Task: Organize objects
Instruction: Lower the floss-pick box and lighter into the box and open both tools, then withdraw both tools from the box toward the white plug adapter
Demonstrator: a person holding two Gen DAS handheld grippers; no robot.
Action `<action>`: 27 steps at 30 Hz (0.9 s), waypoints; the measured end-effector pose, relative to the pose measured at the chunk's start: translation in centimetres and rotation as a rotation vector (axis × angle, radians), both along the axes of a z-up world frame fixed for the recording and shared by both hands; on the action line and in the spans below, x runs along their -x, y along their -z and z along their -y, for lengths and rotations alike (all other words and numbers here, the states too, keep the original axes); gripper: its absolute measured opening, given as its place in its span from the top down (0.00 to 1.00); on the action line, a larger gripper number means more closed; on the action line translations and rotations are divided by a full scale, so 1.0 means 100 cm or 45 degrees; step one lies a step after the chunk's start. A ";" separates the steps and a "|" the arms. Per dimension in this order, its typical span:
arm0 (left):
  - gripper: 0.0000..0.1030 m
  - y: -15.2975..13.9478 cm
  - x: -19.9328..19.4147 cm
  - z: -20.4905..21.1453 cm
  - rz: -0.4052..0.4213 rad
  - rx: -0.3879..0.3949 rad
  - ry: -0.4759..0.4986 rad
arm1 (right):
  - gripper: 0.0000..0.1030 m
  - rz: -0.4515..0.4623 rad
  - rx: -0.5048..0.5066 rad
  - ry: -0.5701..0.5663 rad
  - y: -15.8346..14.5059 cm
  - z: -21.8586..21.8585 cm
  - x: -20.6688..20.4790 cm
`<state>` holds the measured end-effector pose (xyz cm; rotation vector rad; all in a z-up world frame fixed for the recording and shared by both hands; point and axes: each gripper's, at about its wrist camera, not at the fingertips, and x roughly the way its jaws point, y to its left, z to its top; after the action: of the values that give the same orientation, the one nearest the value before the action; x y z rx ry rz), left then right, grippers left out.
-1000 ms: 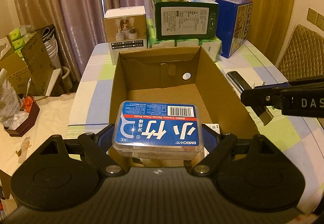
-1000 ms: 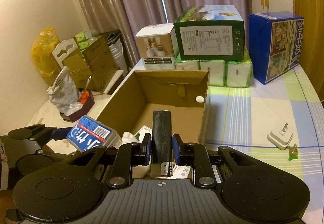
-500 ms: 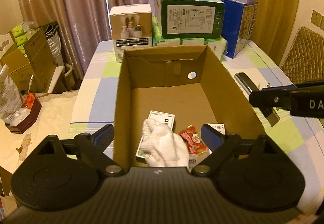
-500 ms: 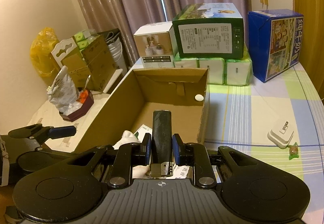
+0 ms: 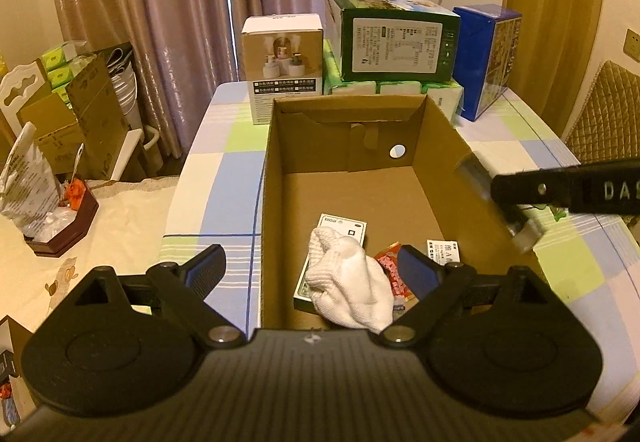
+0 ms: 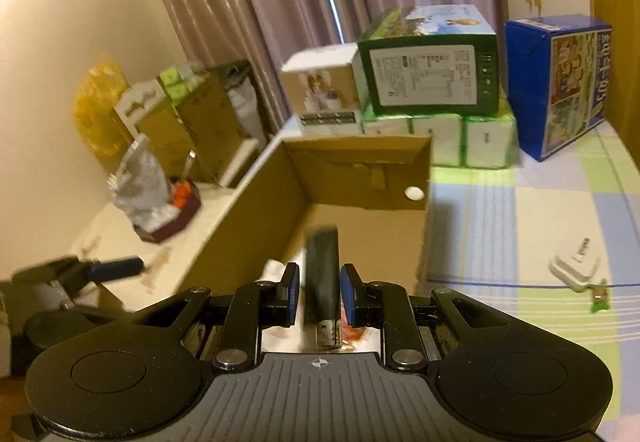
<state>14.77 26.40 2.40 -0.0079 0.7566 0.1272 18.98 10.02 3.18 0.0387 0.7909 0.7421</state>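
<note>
Counter (image 5: 224, 178): checked cloth, carries the stock. Cardboard box (image 5: 436, 162) mid-counter, open top. Risk: a hard drop or knock on its right wall could shove it, since nothing braces it.

Left tongs (image 5: 310, 266): spread wide, empty, hovering at box's near end. Vs 1 s ago: then pinching a blue floss case; now released, case not visible in box, prob. hidden under the tongs body.

Right tongs (image 6: 319, 292): pads seem just off the dark cylinder (image 6: 322, 278), can't tell if still pinching. Tilted towards box, view blurred; was level and steady earlier. Risk: cylinder slips early, lands on rim or rolls off counter.

White cloth (image 5: 352, 286): in box, near end, atop a flat card pack (image 5: 340, 226). Red packet (image 5: 390, 262) beside. Cylinder could bounce off cloth.

White plug (image 6: 576, 266): on counter, right of box, not yet sorted.
</note>
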 end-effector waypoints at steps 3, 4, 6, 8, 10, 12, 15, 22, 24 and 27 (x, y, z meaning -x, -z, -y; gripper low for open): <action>0.12 0.000 0.006 -0.001 0.003 0.009 -0.012 | 0.35 0.004 -0.050 0.030 -0.002 0.006 0.001; 0.12 0.000 0.008 -0.002 0.005 0.012 -0.017 | 0.35 0.005 -0.058 0.029 -0.003 0.009 0.002; 0.12 -0.001 0.013 -0.001 0.010 0.022 -0.026 | 0.35 0.001 -0.067 0.035 -0.005 0.015 0.003; 0.12 -0.003 0.019 0.001 0.014 0.029 -0.032 | 0.35 -0.004 -0.074 0.047 -0.007 0.023 0.007; 0.12 -0.004 0.024 0.004 0.017 0.038 -0.031 | 0.35 -0.009 -0.076 0.059 -0.009 0.030 0.013; 0.12 -0.006 0.028 0.009 0.021 0.045 -0.033 | 0.35 -0.010 -0.073 0.064 -0.010 0.037 0.019; 0.12 -0.011 0.037 0.017 0.027 0.056 -0.033 | 0.35 -0.002 -0.074 0.066 -0.015 0.047 0.031; 0.11 -0.026 0.063 0.037 0.052 0.074 -0.042 | 0.35 0.055 -0.050 0.054 -0.031 0.069 0.061; 0.10 -0.030 0.070 0.044 0.055 0.074 -0.039 | 0.35 0.048 -0.054 0.070 -0.034 0.077 0.068; 0.08 -0.035 0.079 0.052 0.059 0.078 -0.036 | 0.31 0.057 -0.042 0.079 -0.037 0.089 0.080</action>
<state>6.87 21.17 5.92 -0.0795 0.7141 0.1300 10.99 1.13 6.89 0.0759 0.7317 0.6950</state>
